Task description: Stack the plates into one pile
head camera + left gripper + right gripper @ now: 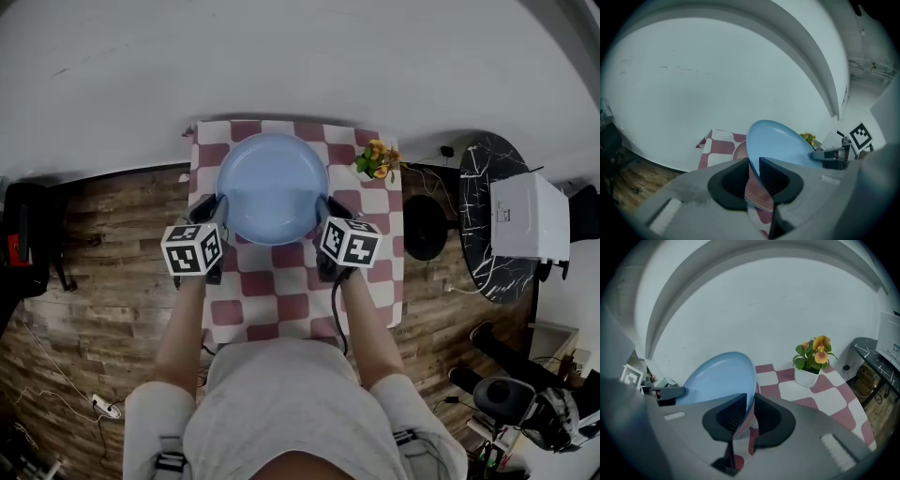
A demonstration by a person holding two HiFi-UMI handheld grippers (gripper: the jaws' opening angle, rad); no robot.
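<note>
blue plate [272, 186] clamped by its opposite rims in the left gripper [214, 217] and right gripper [325, 217], jaws partly closed on it, probably for balance, over a pink plate [739, 151] on the checked table [281, 305]; flower pot [375, 161] near the right edge, left side freer.

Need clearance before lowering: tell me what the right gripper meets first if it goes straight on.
The right gripper, jaws on the rim of the blue plate, would probably meet the pink plate just below first, then the checked cloth; depth is unclear.
</note>
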